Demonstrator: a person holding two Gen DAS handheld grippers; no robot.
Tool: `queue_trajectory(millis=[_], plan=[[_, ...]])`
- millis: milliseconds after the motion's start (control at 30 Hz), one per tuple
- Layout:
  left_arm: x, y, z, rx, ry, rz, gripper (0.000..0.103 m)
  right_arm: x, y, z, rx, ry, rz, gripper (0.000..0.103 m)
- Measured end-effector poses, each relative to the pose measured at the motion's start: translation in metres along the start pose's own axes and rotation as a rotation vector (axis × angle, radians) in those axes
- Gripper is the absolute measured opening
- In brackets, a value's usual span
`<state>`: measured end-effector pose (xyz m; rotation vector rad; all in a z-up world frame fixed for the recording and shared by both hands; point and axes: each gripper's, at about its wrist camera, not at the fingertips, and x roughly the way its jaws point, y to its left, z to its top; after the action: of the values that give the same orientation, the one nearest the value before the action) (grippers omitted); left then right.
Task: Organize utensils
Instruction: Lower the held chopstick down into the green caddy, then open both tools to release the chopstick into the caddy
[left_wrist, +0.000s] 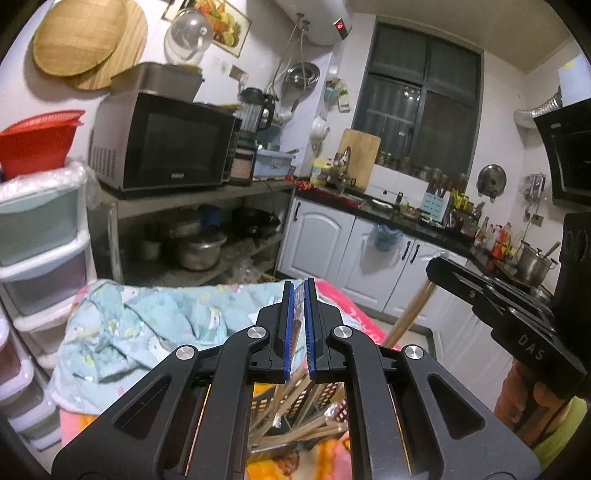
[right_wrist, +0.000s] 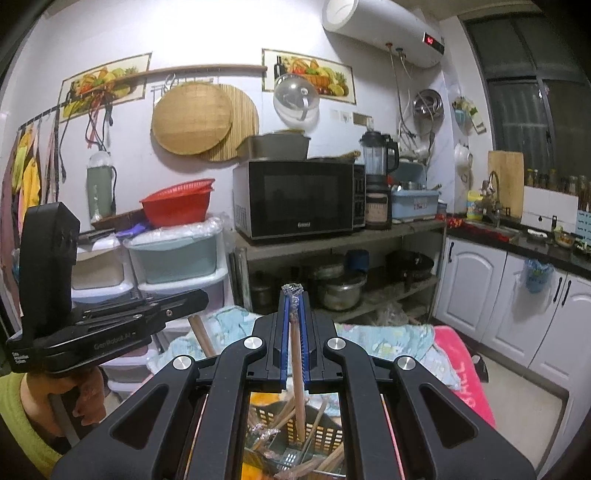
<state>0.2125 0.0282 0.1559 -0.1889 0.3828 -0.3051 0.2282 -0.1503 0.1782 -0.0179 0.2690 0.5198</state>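
Kitchen floor (right_wrist: 517, 387) beyond blanket's edge (right_wrist: 476, 384)

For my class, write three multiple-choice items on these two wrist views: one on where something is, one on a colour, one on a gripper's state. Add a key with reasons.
1. Where does the red basin sit?
A. on the stacked plastic drawers
B. inside the microwave
C. on the floor

2. What colour are the pads on the gripper fingers?
A. green
B. blue
C. white

3. What is the right gripper doing?
A. wide open, holding nothing
B. closed on a cloth
C. closed on a wooden stick

Key:
1 A, the basin rests atop the drawer unit left of the microwave.
2 B, blue strips line both fingers.
3 C, the wooden stick runs between the closed fingers down into the basket.
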Motion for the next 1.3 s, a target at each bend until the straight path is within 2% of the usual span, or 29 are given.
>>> queue_trajectory(millis=[500,533,567,600,700,800,900,967,1033,1100,1300], plan=[[0.031,0.014,-0.028,-0.035,0.072,-0.006,0.003,0.034,-0.003,-0.038,0.055,0.108,0.007,0.007],[0.032,0.014,-0.030,-0.032,0.079,-0.002,0.004,0.036,-0.003,-0.040,0.053,0.114,-0.015,0.014],[0.033,0.015,-0.032,-0.027,0.083,0.003,0.004,0.036,-0.005,-0.042,0.054,0.118,-0.026,0.028],[0.033,0.016,-0.034,-0.024,0.087,0.010,0.005,0.035,-0.007,-0.044,0.063,0.118,-0.032,0.033],[0.034,0.021,-0.039,-0.042,0.096,0.012,0.020,0.032,-0.012,-0.048,0.070,0.119,-0.049,0.037],[0.033,0.024,-0.040,-0.054,0.100,0.021,0.027,0.024,-0.016,-0.051,0.078,0.115,-0.066,0.043],[0.028,0.025,-0.039,-0.055,0.094,0.035,0.044,0.018,-0.019,-0.054,0.070,0.110,-0.093,0.050],[0.024,0.025,-0.038,-0.055,0.088,0.043,0.048,0.013,-0.022,-0.056,0.068,0.109,-0.108,0.054],[0.019,0.025,-0.036,-0.053,0.081,0.059,0.060,0.009,-0.024,-0.058,0.068,0.106,-0.117,0.057],[0.013,0.025,-0.033,-0.057,0.075,0.072,0.064,0.004,-0.025,-0.059,0.066,0.099,-0.126,0.062],[-0.002,0.023,-0.026,-0.065,0.044,0.090,0.087,-0.010,-0.030,-0.059,0.058,0.076,-0.151,0.071]])
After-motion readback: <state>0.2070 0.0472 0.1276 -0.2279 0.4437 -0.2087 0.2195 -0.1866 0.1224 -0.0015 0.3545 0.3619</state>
